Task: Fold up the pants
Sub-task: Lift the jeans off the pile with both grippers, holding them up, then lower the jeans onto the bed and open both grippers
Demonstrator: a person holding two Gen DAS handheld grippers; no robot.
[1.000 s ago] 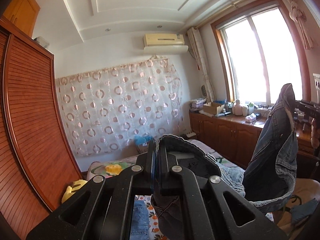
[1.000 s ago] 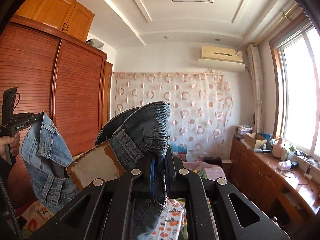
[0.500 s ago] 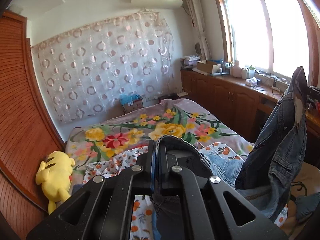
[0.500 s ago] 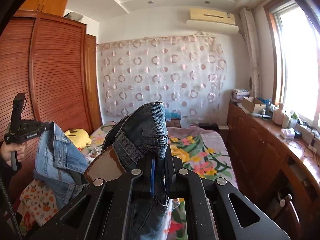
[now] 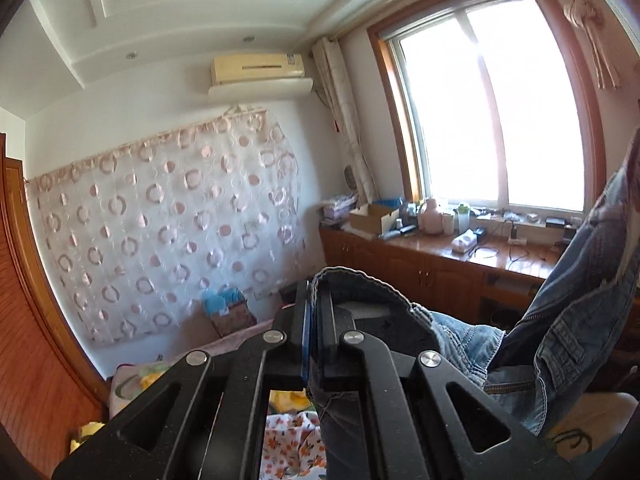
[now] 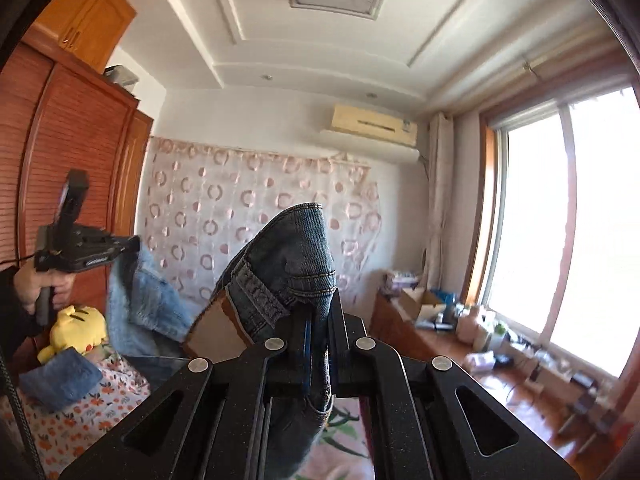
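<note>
While lifted above the bed (image 6: 80, 412), jeans (image 6: 296, 256) pinched at the waistband in both sets of jaws, left gripper (image 5: 314, 320) and right gripper (image 6: 318, 332) pressed shut on denim, cloth slung between them over the bed's floral sheet.

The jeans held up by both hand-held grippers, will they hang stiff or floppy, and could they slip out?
Probably floppy: the jeans fold over the right hand-held gripper and sag toward the left hand-held gripper. Likely fairly heavy, being thick seamed denim. Slipping seems unlikely; both jaws are shut on fabric.
</note>
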